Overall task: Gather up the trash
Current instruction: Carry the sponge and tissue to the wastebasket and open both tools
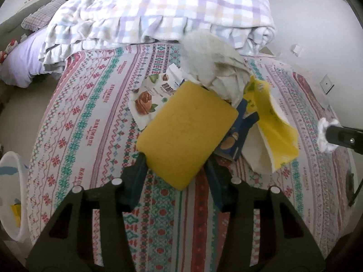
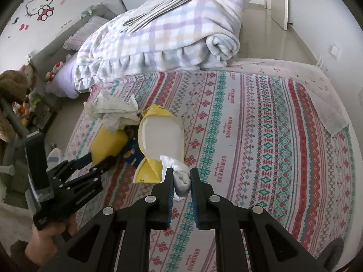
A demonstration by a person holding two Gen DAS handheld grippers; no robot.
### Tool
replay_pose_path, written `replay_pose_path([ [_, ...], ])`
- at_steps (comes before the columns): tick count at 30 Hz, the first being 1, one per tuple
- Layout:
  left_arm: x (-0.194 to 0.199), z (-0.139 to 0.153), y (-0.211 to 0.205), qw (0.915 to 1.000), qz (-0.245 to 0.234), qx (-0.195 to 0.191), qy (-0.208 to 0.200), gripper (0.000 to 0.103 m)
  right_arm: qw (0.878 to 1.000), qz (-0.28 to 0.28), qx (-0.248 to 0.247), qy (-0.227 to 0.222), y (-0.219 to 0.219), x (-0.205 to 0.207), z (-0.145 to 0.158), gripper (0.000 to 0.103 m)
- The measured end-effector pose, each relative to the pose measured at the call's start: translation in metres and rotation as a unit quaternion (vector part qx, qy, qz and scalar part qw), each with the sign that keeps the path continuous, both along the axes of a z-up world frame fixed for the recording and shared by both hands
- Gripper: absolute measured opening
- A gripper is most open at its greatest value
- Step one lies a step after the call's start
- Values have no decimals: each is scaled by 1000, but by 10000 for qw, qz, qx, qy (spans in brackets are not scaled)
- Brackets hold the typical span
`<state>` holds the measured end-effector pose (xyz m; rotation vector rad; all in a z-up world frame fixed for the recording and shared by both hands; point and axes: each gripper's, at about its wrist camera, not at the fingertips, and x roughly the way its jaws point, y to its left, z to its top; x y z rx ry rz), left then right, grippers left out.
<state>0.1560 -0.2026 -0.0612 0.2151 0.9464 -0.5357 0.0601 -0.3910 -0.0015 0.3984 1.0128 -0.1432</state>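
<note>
The left gripper (image 1: 175,161) is closed on a yellow sponge (image 1: 185,133), its two fingers pressing the sponge's lower corners from either side above the patterned bed cover (image 1: 90,140). Just ahead of this gripper, beyond the sponge, lies the rest of the trash pile: a white snack wrapper (image 1: 150,95) printed with nuts to the front left, a crumpled pale cloth or paper wad (image 1: 211,65) straight ahead, a dark blue packet (image 1: 236,140) tucked under the sponge's right edge, and a yellow and white bag (image 1: 274,131) to the right. A white bin (image 1: 11,181) stands far to its left, off the bed. The right gripper (image 2: 181,179) is clamped on a crumpled white tissue (image 2: 180,176), which sticks out past its fingertips; the yellow bag (image 2: 158,136) lies just ahead of it and to the left. A folded checked blanket (image 2: 163,38) sits well beyond both.
</note>
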Motion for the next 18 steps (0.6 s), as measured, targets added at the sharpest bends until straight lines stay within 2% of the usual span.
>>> replay_pose_path([
  [8,-16,20,26,9999,11,-144,-55,48,9997,64,103,-202,16,5,12,15],
  [18,-21,29,66,9997,232,5,-86,48,9989,354,172,-260,52,17,16,15],
])
